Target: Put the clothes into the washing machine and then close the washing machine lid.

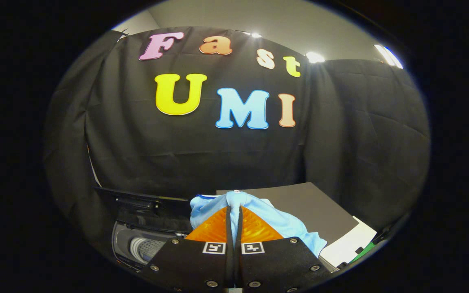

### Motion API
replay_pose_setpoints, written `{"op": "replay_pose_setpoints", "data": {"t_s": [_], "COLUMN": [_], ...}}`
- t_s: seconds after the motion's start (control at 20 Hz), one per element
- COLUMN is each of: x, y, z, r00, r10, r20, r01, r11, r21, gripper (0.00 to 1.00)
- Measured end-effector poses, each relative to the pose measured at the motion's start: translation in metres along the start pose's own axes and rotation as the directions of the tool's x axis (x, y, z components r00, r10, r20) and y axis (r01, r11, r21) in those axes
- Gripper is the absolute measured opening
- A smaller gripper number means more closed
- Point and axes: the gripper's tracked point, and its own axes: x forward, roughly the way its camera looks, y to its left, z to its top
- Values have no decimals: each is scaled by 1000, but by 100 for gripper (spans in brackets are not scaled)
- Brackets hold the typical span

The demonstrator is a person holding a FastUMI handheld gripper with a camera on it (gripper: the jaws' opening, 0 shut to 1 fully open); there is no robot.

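The claw [234,211] is pressed together on a fold of the cloth [259,213], a light blue garment. Both fingers pinch it at their tips, with almost no gap between them. The grip is near the top of a bunched fold, so most of the fabric drapes free and can be carried clear of the surfaces below.

The cloth sits at and just beyond the fingertips. Its bulk spills to the right of the claw and trails down toward the finger bases. Its long axis runs from the pinch point down and to the right; the free end points that way.

The washer [145,240] lies below and to the left of the claw. Its lid [145,203] stands raised behind the opening, leaving the drum [147,247] exposed for loading. The cloth is held above and right of the opening, not yet over it.

A dark panel [299,205] lies beyond and right of the claw; it is probably a tabletop, though the view is too distorted to confirm.
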Motion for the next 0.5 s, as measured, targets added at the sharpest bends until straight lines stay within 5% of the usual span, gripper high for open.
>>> {"op": "replay_pose_setpoints", "data": {"t_s": [0.5], "x": [-30], "y": [132], "z": [4], "r00": [993], "r10": [122], "r20": [-1], "r01": [-122], "r11": [992], "r21": [43], "gripper": [0]}}
